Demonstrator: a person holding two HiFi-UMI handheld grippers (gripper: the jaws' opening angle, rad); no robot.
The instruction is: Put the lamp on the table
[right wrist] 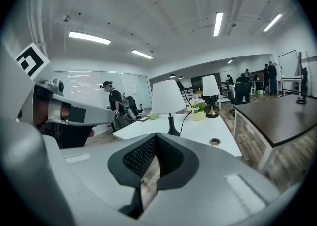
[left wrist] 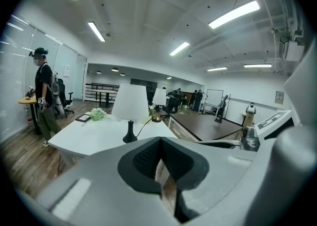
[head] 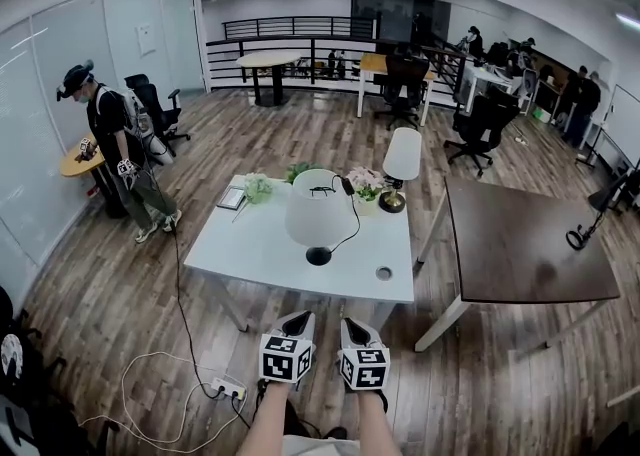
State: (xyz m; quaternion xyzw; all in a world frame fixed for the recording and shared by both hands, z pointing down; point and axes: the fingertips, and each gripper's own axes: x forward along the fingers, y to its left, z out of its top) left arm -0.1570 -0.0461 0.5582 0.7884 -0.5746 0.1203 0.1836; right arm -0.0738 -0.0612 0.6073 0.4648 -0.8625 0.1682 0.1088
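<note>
Standing on the white table (head: 250,254): the white-shaded lamp (head: 318,206), upright on its black base near the front edge, with its black cord (head: 352,224) trailing back towards the flowers (head: 365,182)
Step in hand: hard call, folks; either the lamp is already home, or it is due a lift across to the dark table (head: 510,244) just to the right, and I cannot say which from here
Doing it well: if it does move, take it low on the thin black stem under the shade, never by the shade itself; keep it upright and check the cord for slack before carrying
Left gripper (head: 297,320): jaws pressed together with nothing between them, held low and well short of the white table
Right gripper (head: 354,325): same story, jaws closed on nothing, just beside the left one and aimed towards the lamp
Also on the white table: a second, brass-footed lamp (head: 401,159) at the far right corner
</note>
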